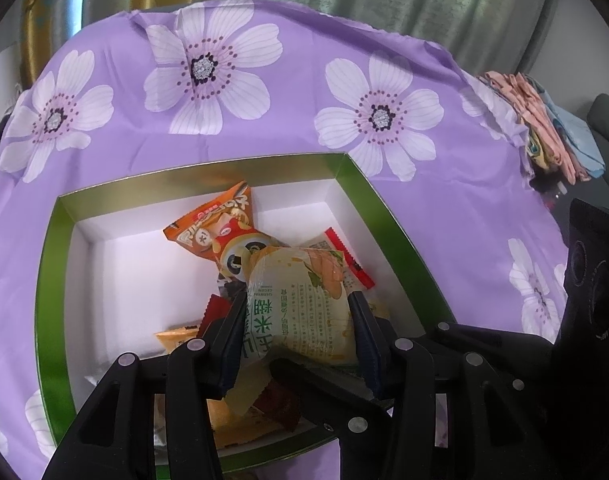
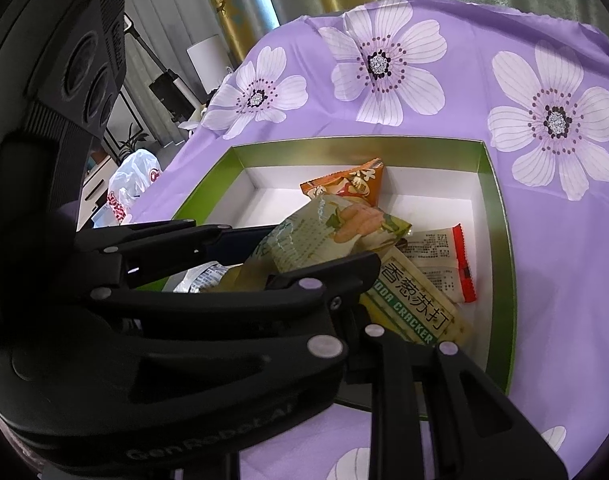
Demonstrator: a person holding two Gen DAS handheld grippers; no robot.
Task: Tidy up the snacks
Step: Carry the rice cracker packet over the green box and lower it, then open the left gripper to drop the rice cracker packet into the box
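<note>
My left gripper (image 1: 297,299) is shut on a pale green snack packet (image 1: 304,304), held tilted over a green-rimmed box (image 1: 48,280) with a white inside. In the box lie an orange packet (image 1: 208,224), a red-edged packet (image 1: 344,252) and several others. In the right wrist view the left gripper (image 2: 320,248) fills the left half with the packet (image 2: 328,228) between its fingers, above a soda cracker packet (image 2: 416,308). My right gripper (image 1: 280,366) comes in from the right, its jaws together just under the packet's lower end. Whether it pinches that end is hidden.
A purple cloth with large white flowers (image 1: 264,132) covers the table under the box (image 2: 500,216). Folded pink and blue cloths (image 1: 544,120) lie at its far right edge. A white plastic bag (image 2: 132,184) sits beyond the left edge, with curtains behind.
</note>
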